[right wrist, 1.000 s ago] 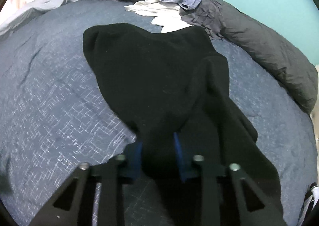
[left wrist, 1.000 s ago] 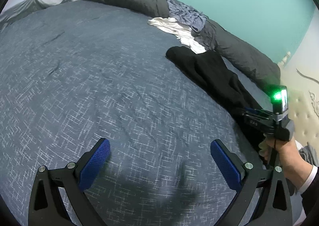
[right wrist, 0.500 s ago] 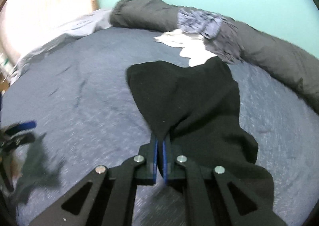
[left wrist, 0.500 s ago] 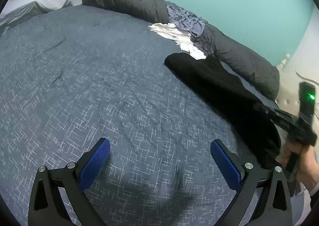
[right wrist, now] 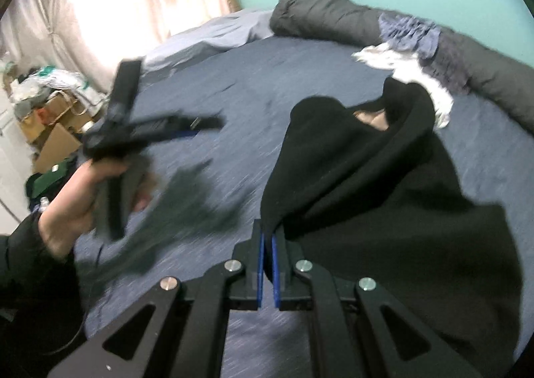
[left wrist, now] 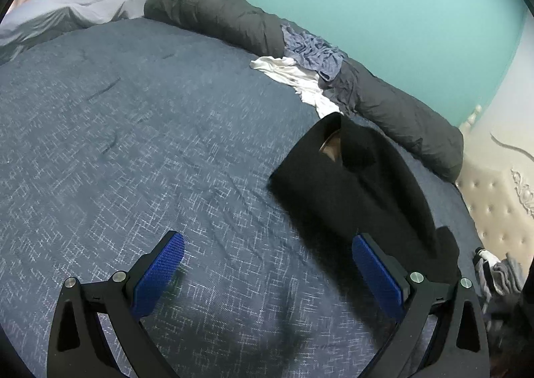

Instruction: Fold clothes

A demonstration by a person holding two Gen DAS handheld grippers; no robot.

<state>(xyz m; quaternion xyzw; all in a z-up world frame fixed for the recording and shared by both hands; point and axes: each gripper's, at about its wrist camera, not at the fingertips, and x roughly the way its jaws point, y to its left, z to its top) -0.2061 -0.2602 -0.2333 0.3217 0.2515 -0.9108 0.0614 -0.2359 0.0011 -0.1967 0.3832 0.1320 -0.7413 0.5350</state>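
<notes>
Your right tongs (right wrist: pixel 267 244) are clamped on an edge of the black knit garment (right wrist: pixel 383 194), lifting it off the blue bedspread (left wrist: pixel 133 144). Your left tongs (left wrist: pixel 267 271) gape empty; next, grasp the opposite edge.

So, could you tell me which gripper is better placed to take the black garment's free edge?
Left, probably: the left gripper is open and empty over the bedspread, while the right gripper is shut on the black garment.

Right tool (right wrist: pixel 267 244) clamped tight; left tool (left wrist: pixel 267 277) spread wide, empty.
</notes>
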